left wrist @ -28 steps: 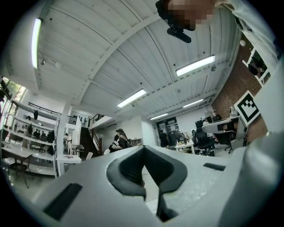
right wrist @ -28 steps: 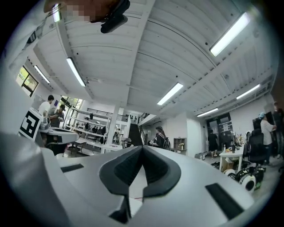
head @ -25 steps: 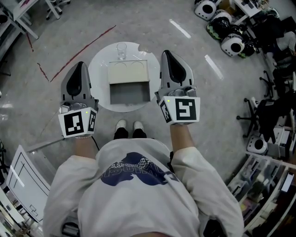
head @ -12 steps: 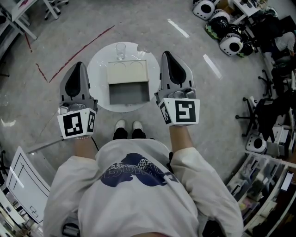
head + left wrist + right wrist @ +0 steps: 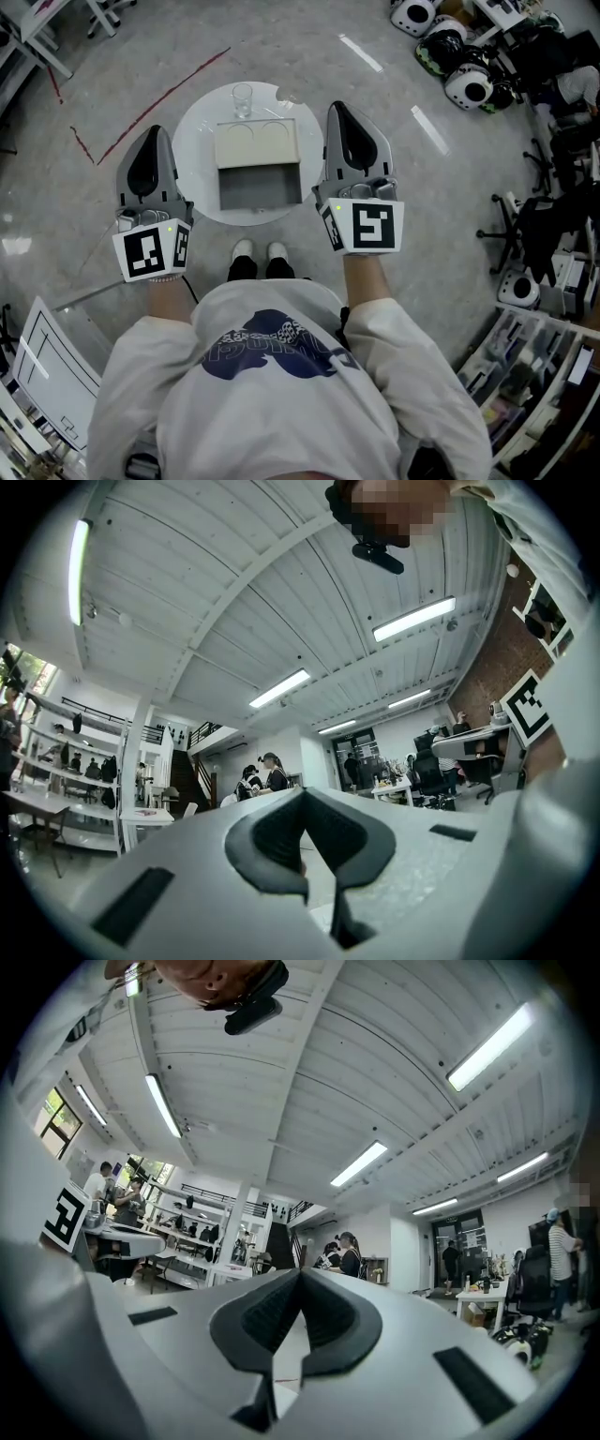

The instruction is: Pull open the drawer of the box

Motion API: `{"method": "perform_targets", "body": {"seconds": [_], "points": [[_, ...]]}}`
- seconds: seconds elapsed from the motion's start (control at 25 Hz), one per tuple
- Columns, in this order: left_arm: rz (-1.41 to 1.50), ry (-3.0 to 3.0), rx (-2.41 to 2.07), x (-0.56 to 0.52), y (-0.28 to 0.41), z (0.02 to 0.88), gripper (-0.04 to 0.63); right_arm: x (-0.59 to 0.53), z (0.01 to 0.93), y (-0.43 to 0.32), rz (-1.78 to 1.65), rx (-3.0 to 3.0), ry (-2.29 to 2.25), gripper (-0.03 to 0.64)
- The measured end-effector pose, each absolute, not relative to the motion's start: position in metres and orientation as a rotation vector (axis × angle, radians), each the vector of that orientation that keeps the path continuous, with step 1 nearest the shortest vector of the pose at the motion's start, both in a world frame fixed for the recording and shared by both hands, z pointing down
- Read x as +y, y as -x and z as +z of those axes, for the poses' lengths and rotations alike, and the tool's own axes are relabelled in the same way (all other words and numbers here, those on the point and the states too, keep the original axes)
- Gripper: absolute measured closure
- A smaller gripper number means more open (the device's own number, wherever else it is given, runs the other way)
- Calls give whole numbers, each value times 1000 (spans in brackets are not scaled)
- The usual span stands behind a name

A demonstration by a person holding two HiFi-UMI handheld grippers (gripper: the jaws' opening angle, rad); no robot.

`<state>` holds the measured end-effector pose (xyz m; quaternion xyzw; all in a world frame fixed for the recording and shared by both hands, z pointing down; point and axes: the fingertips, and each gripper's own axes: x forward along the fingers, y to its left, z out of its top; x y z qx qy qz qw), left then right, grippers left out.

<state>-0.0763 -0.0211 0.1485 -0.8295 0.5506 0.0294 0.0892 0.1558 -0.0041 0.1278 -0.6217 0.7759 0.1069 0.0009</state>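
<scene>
In the head view a beige box (image 5: 257,144) sits on a small round white table (image 5: 202,122), and its grey drawer (image 5: 260,187) stands pulled out toward me. My left gripper (image 5: 151,134) hovers left of the table, shut and empty. My right gripper (image 5: 337,111) hovers at the table's right edge, also shut with nothing in it. Both point away from me and slightly upward. In the left gripper view the left gripper (image 5: 302,794) has its jaws together against the room's ceiling; in the right gripper view the right gripper (image 5: 300,1274) looks the same. Neither touches the box.
A clear glass (image 5: 244,99) stands on the table behind the box. My feet (image 5: 255,253) are just under the table's near edge. Red tape lines (image 5: 150,108) mark the floor at left. Robot parts and chairs (image 5: 469,66) crowd the right side; a white frame (image 5: 47,361) lies lower left.
The left gripper has shifted slightly to the left in the head view. The box, drawer and right gripper stay as they were.
</scene>
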Motion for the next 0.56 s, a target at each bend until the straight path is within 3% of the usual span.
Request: {"method": "perform_targets", "body": {"seconds": [0.56], "points": [[76,2454,1657,-23,75,145,588,-4,123,-167,354,2443,1952,620]]}}
